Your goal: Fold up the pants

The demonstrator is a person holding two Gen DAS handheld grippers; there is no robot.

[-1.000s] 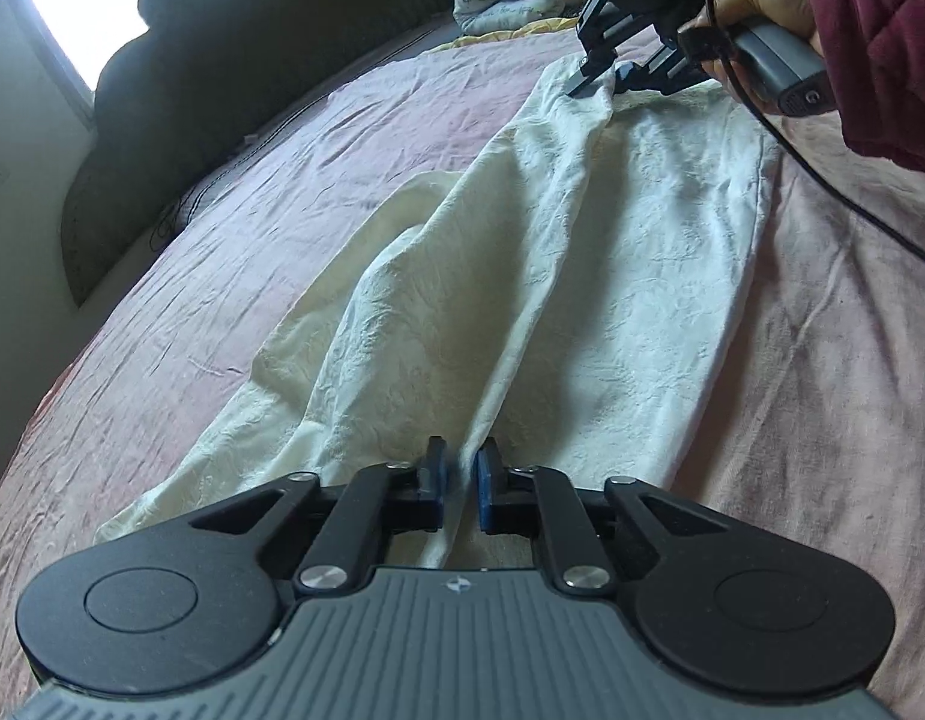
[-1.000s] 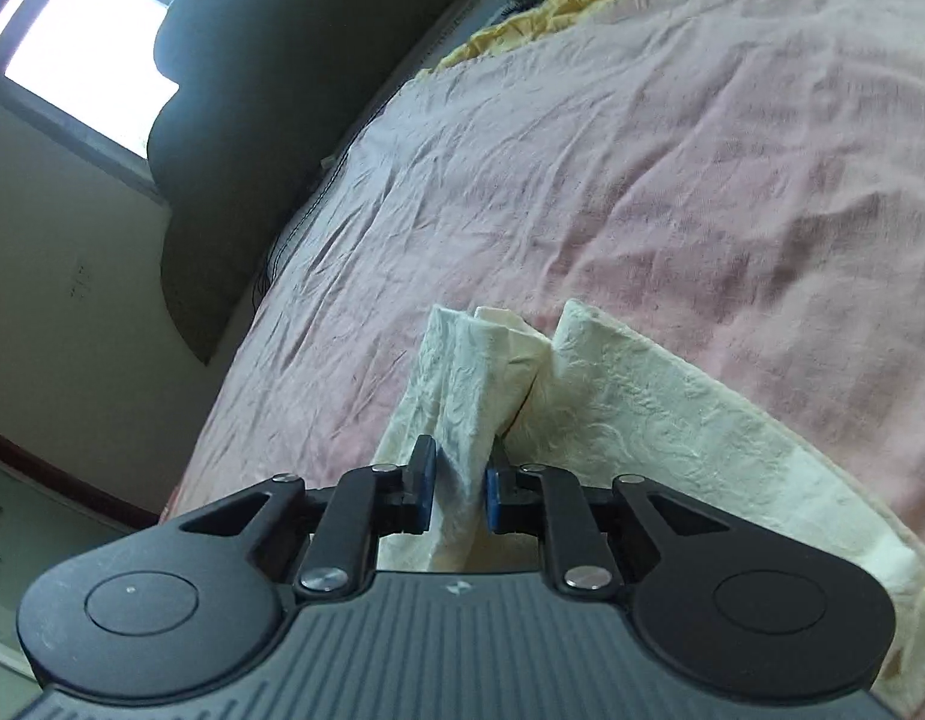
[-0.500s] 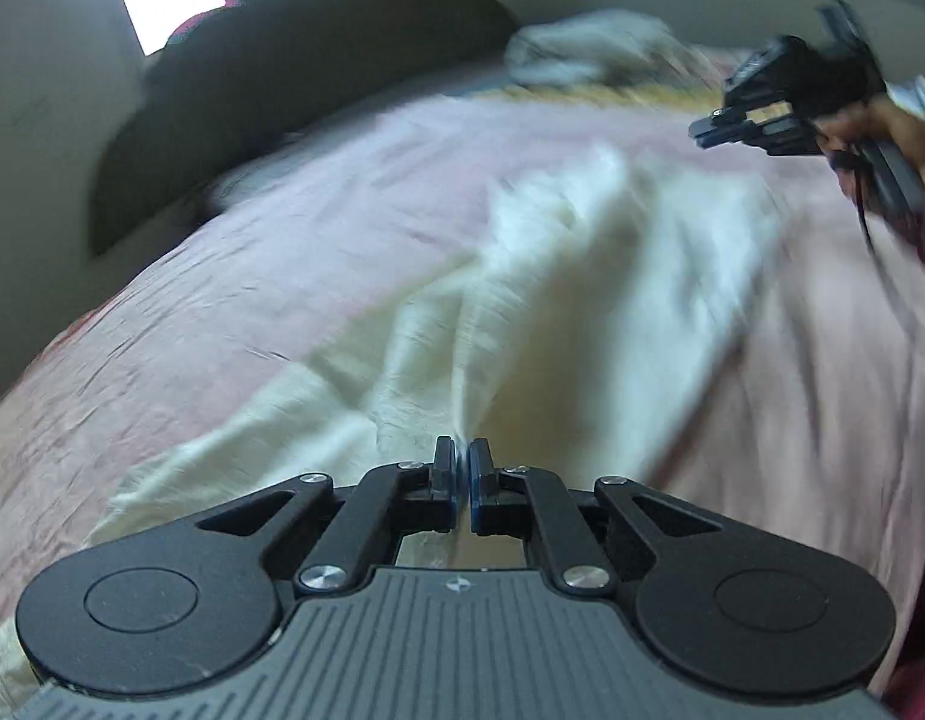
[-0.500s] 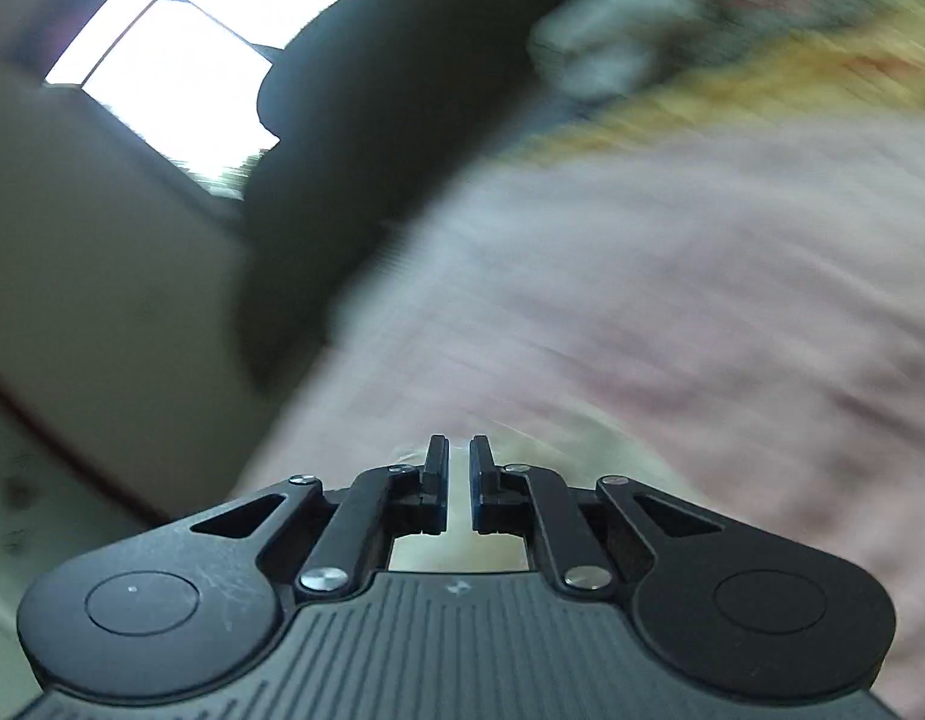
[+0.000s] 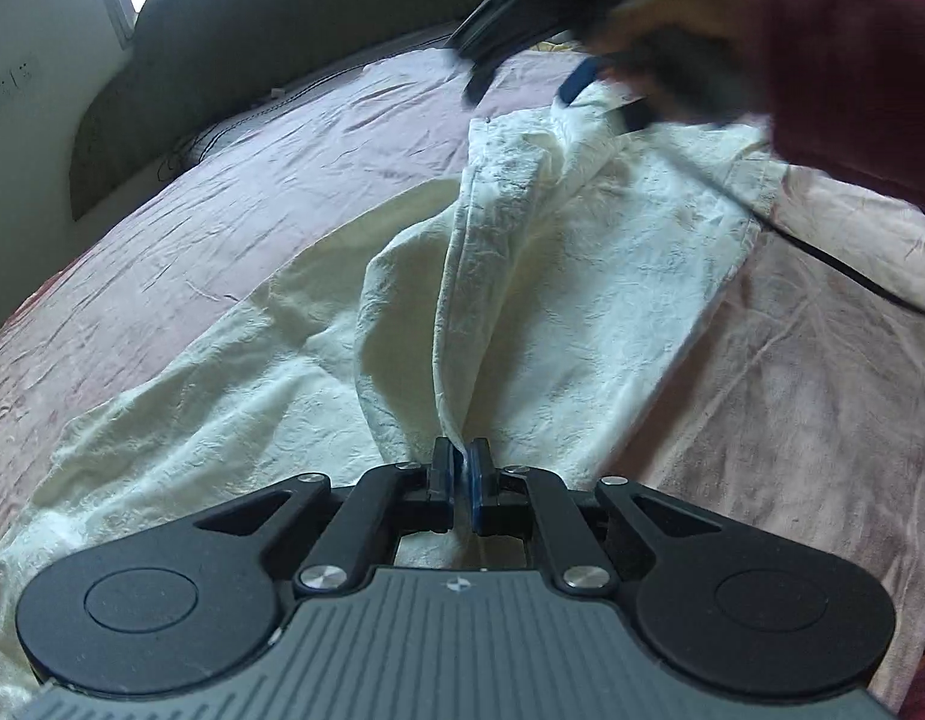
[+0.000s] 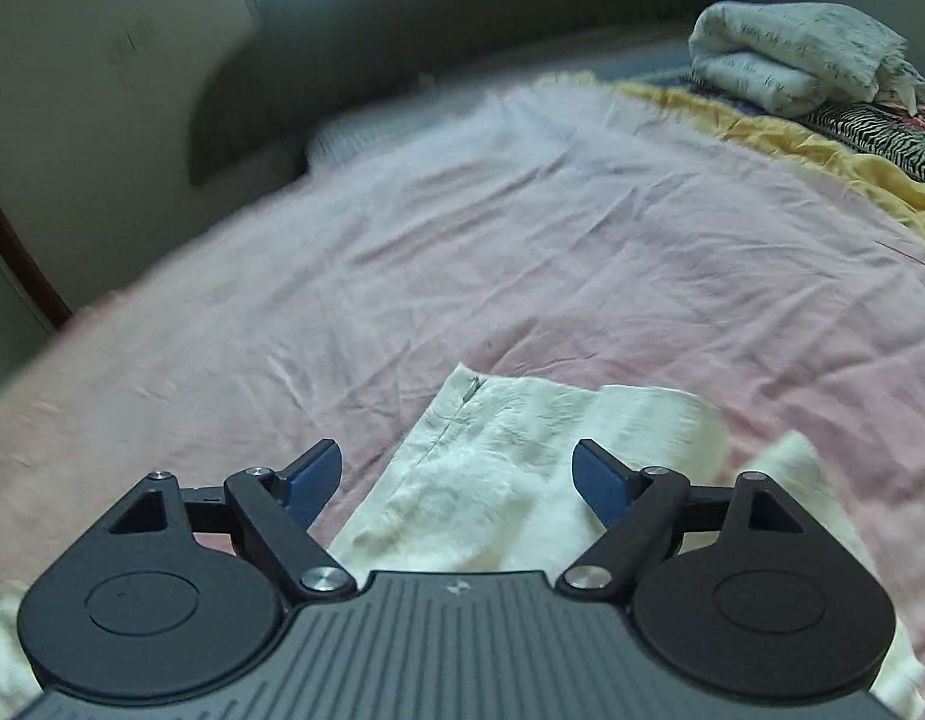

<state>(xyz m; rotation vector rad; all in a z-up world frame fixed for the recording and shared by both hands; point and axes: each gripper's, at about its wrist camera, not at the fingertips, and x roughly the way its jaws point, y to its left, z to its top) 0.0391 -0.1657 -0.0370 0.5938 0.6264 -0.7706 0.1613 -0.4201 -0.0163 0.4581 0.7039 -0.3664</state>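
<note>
On bed: left hand-held gripper (image 5: 460,468) pinching pants (image 5: 522,276); right hand-held gripper (image 6: 456,474) just opened, seemingly empty

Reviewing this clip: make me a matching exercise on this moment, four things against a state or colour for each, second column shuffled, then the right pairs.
Things:
1. left gripper
2. right gripper
3. pants
4. bedsheet

States or colours:
A. pink, wrinkled
B. jaws apart, nothing between the pads
C. cream, lying on the bed
D. closed on a fold of cloth

Pairs: 1-D, 2-B, 3-C, 4-A
</note>
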